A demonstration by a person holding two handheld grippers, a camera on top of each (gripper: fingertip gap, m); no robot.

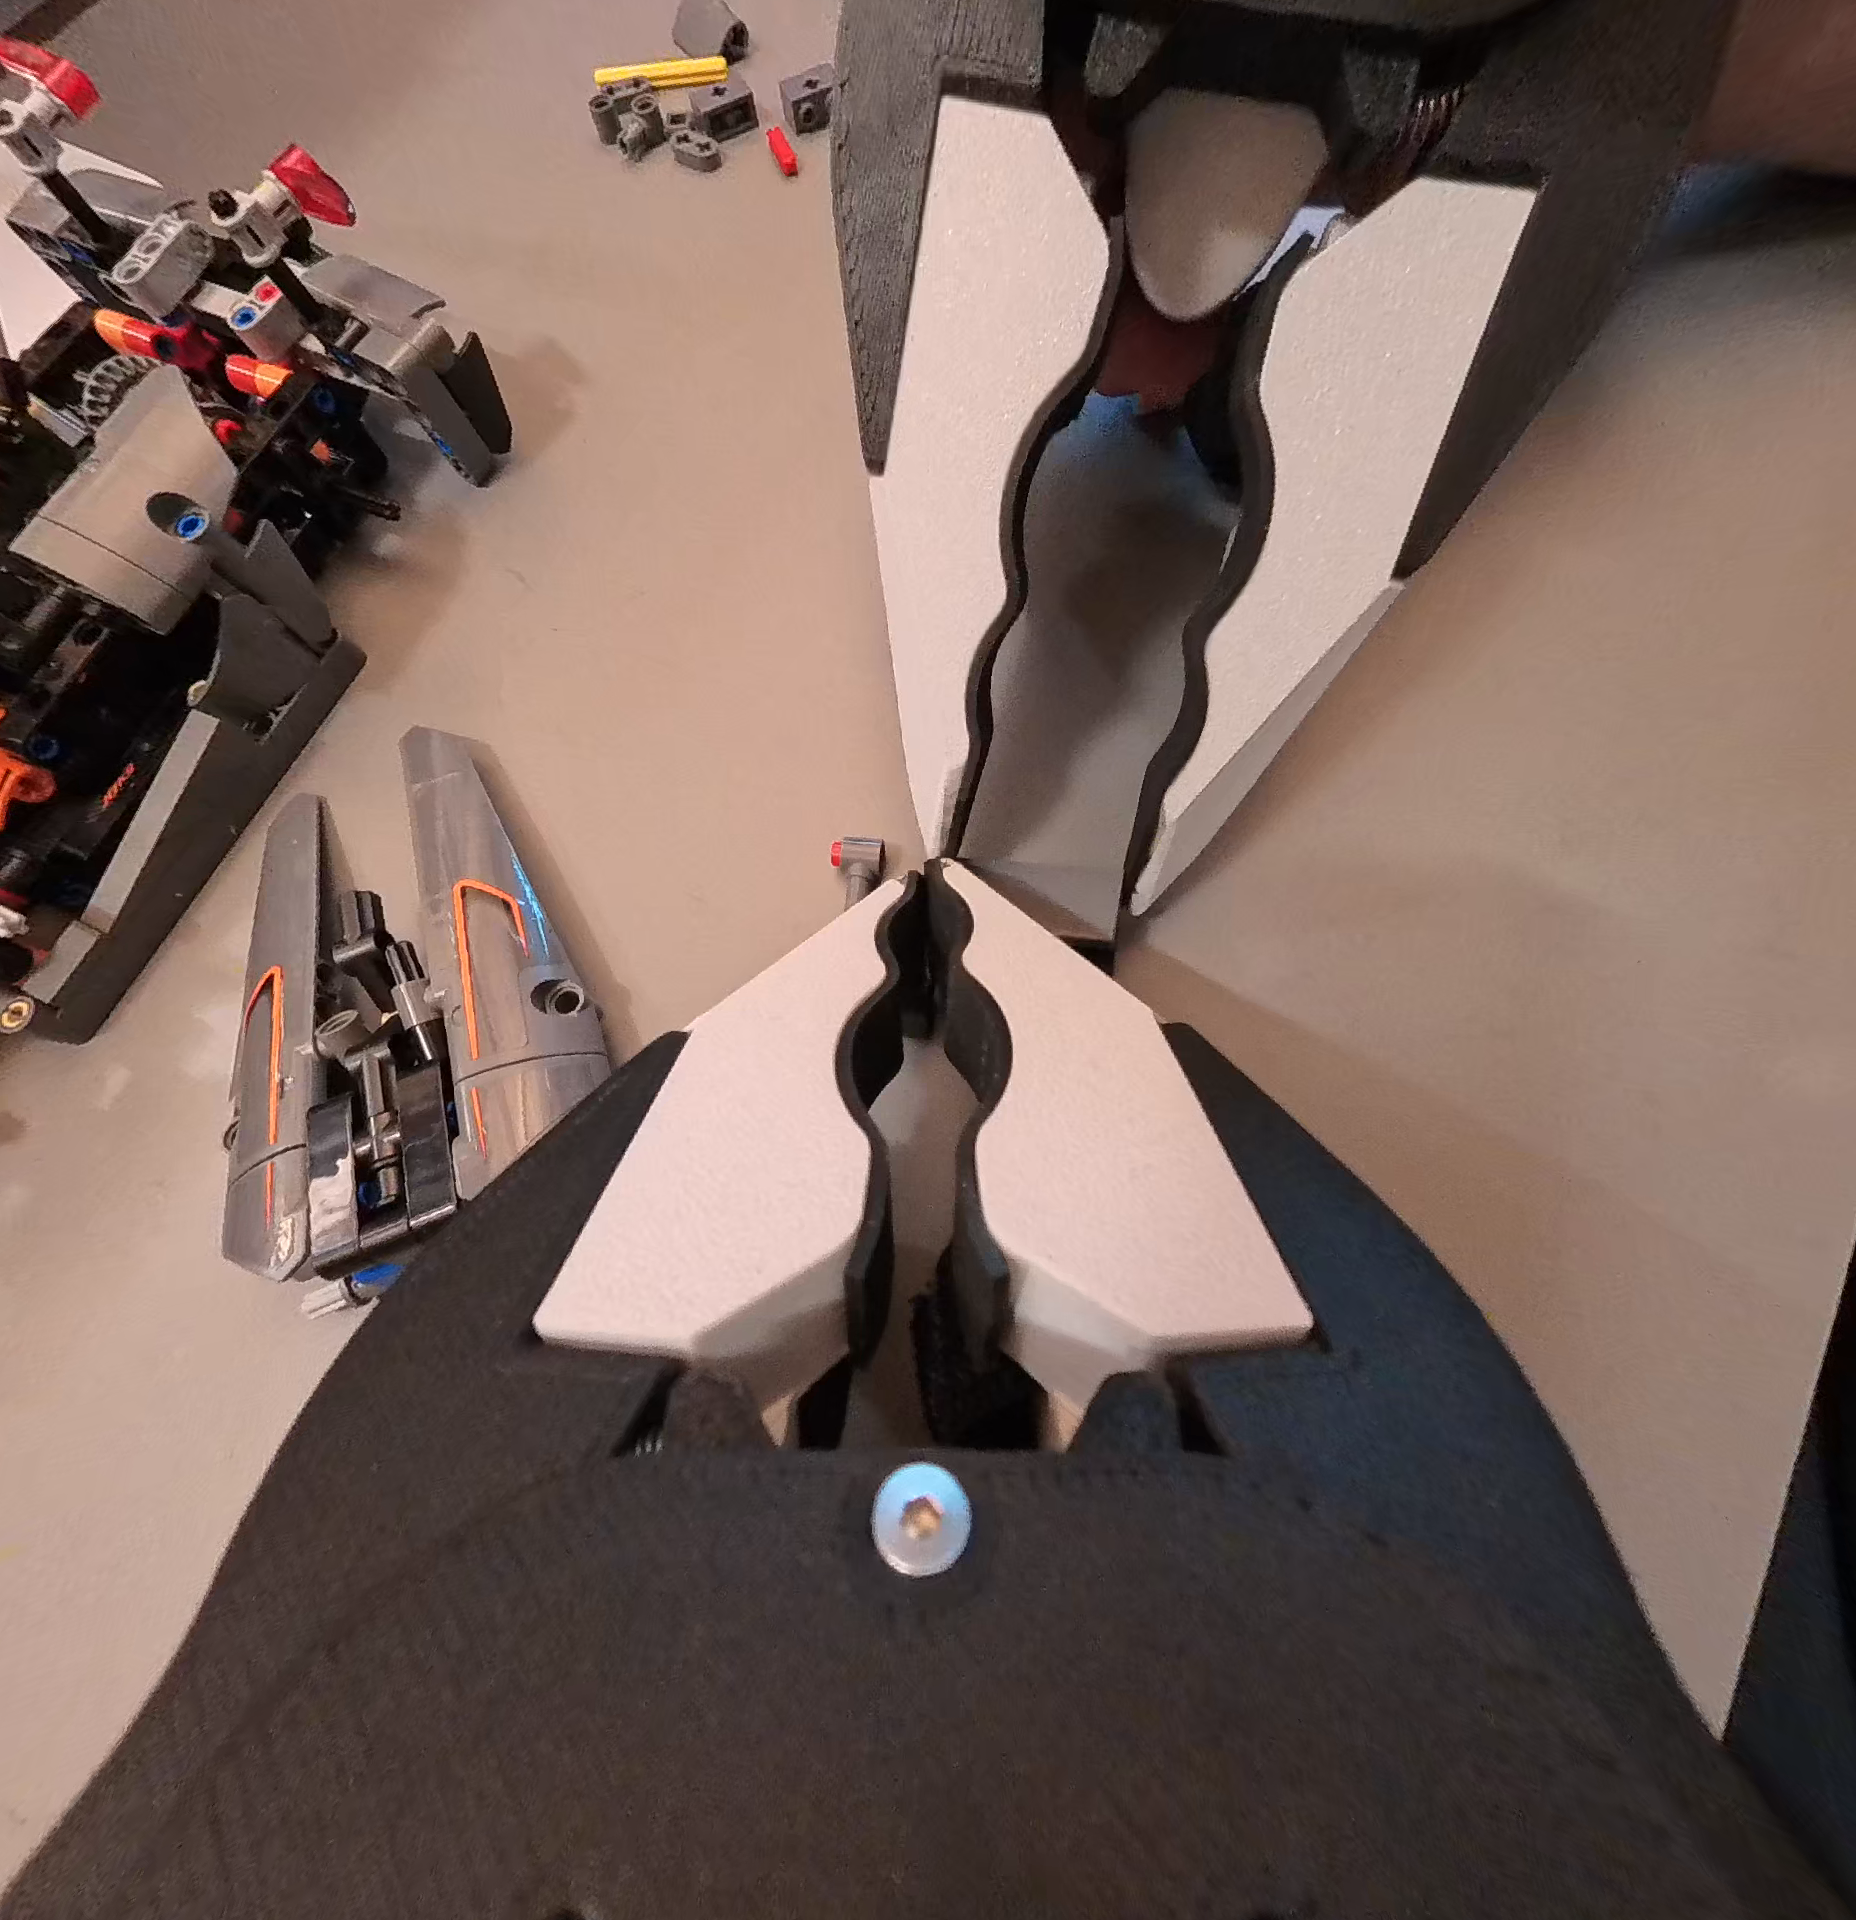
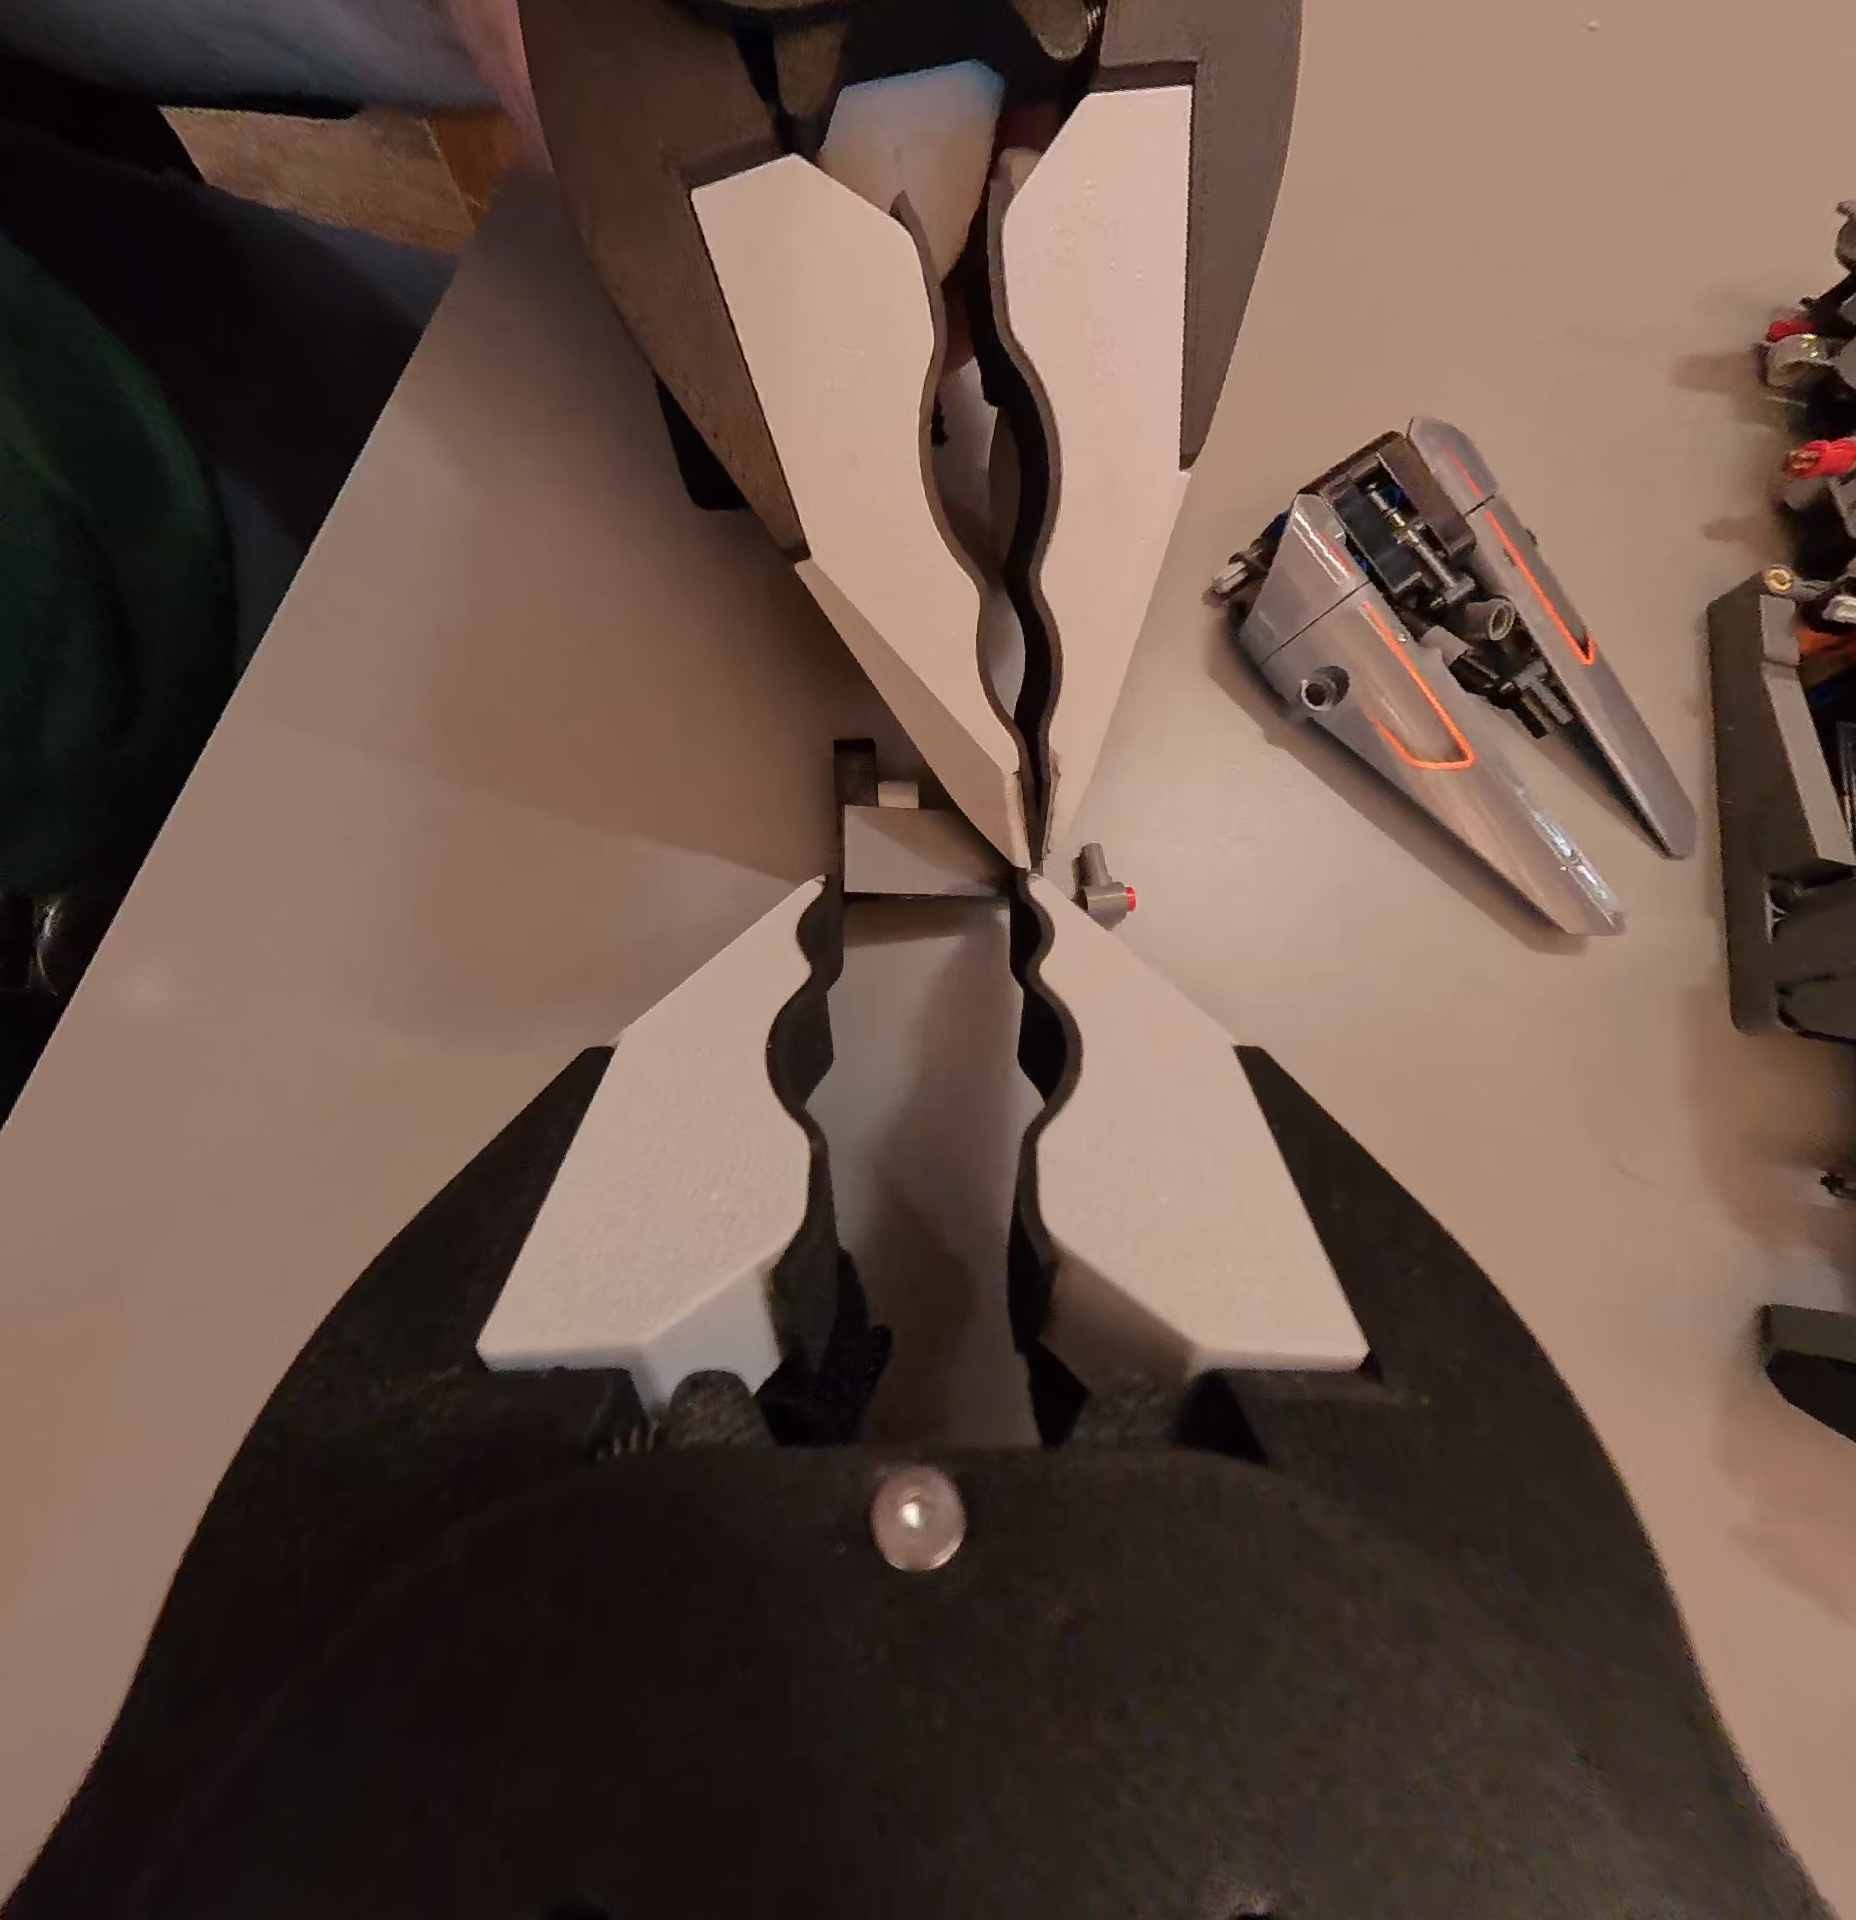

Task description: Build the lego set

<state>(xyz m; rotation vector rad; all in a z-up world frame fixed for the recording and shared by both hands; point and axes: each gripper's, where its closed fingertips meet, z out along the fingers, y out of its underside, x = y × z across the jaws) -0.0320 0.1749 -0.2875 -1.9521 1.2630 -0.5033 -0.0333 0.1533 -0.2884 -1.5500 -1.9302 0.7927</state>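
Right gripper: white fingers clamped on small grey rectangular lego block. Left gripper: tips pinched together at block's end; what is held between them cannot be told. Grippers met tip to tip above beige table. Small grey connector with red pin seen just beside block, on side toward grey wedge-shaped twin-wing subassembly with orange stripes. Black-and-grey main model beyond wings. Judgement: mating step; block to be held square, axes aligned, push kept straight, grip not loosened until seated.
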